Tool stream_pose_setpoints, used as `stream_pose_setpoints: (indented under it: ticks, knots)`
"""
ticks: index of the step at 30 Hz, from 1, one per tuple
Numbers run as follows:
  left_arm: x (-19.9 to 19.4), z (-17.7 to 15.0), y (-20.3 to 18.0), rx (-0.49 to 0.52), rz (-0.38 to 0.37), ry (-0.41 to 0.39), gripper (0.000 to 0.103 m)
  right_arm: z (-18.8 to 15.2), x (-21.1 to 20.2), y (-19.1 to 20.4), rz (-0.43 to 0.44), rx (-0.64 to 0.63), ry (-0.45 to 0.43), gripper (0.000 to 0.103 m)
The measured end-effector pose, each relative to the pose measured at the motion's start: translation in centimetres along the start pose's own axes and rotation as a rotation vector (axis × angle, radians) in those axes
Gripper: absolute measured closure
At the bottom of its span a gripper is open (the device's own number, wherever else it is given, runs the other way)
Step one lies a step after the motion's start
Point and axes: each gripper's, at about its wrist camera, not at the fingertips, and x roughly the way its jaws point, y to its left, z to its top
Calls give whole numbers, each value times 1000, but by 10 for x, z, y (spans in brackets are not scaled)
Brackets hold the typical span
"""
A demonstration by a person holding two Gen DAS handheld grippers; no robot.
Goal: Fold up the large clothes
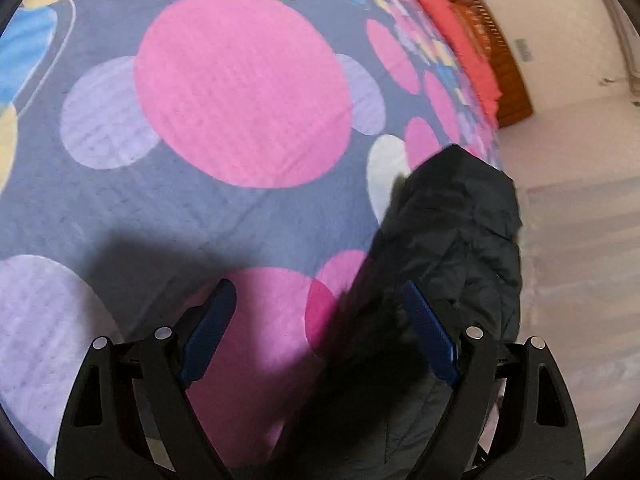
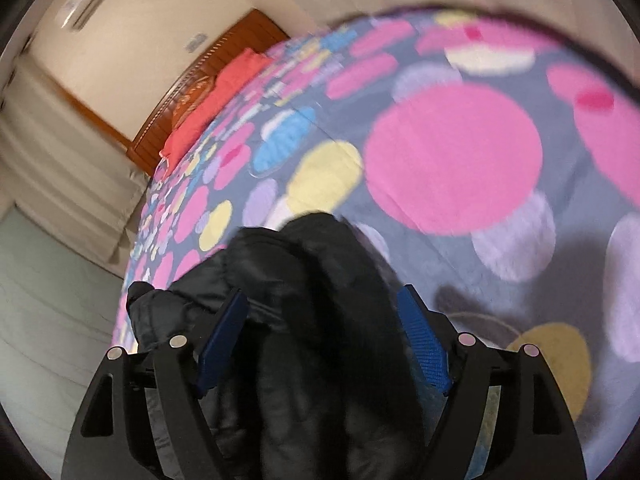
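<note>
The black jacket (image 2: pixel 304 320) lies bunched on the bed (image 1: pixel 240 92) between the released right tool (image 2: pixel 322 312), beside the released left tool (image 1: pixel 320 304)

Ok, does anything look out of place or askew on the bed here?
The black jacket is bunched in a heap at the edge of the bedspread, part of it over the side rather than laid flat. Both views are blurred. Nothing looks spilled or damaged.
</note>
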Motion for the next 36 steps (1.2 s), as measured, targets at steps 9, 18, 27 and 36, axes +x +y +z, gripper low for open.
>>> stream_pose_setpoints:
  ticks: [9, 18, 27, 36]
  knots:
    - [24, -18, -21, 102, -163, 132, 8, -18, 34, -32, 262, 155, 144, 25]
    - [44, -26, -39, 197, -261, 235, 8, -32, 50, -3, 248, -8, 202, 20]
    - [46, -36, -53, 263, -260, 248, 23, -44, 60, 18, 226, -65, 234, 54]
    - [28, -35, -83, 373, -234, 184, 27, -55, 49, 48, 272, -92, 202, 65]
